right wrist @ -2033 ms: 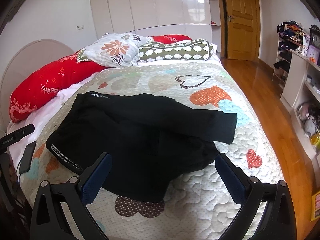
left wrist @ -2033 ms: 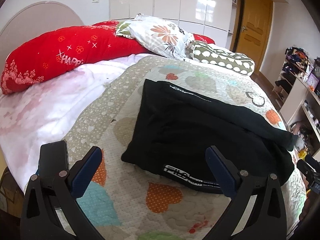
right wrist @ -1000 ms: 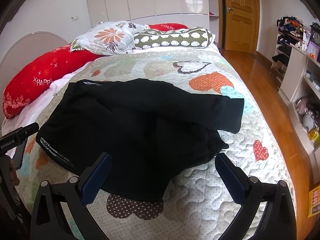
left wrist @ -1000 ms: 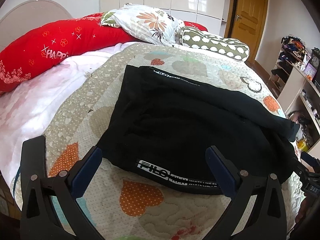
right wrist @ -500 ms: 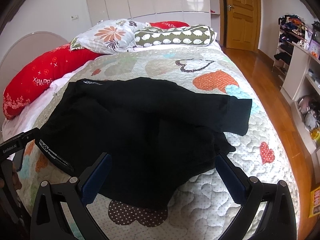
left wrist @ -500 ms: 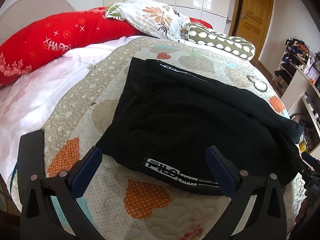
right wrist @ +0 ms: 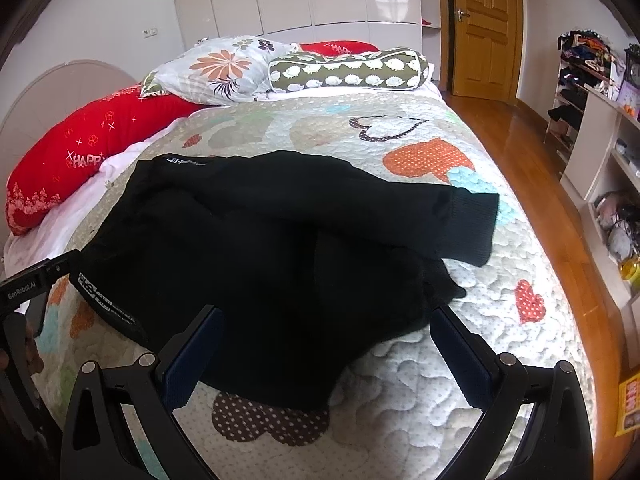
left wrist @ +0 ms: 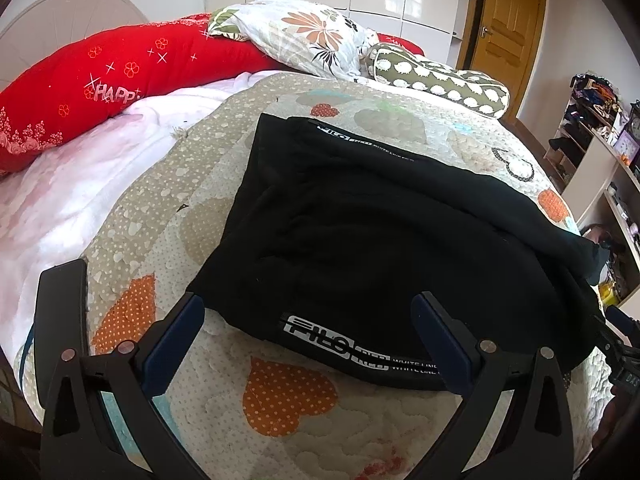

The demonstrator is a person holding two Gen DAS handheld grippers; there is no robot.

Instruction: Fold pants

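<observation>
The black pants [right wrist: 272, 248] are lying rumpled on the heart-patterned quilt [right wrist: 460, 380] of the bed, toward its near half. In the right wrist view their long axis is running from about 9 o'clock to 3 o'clock: the waistband [right wrist: 106, 306] with white lettering is sitting at the 9 o'clock end, and one leg is stretching across the top toward 3 o'clock, ending in a ribbed cuff [right wrist: 472, 224]. The other leg is lying bunched beneath it, its end crumpled near the middle right.

The right gripper [right wrist: 324, 354] is hovering with its fingers spread wide and holding nothing; the lower bunched edge of the pants is lying just ahead of and between the fingertips, at 12 o'clock from it. Whether the left fingertip is touching the cloth cannot be told.

In the left wrist view the pants [left wrist: 380, 240] are filling the centre, with the waistband [left wrist: 352, 354] running along their near edge from about 8 o'clock to 4 o'clock. The left gripper [left wrist: 308, 336] is also spread apart and empty, straddling that waistband, which is lying at 12 o'clock just past the fingertips.

A red pillow [left wrist: 120, 80], a floral pillow [left wrist: 316, 44] and a green bolster [left wrist: 440, 80] are resting at the head of the bed.
</observation>
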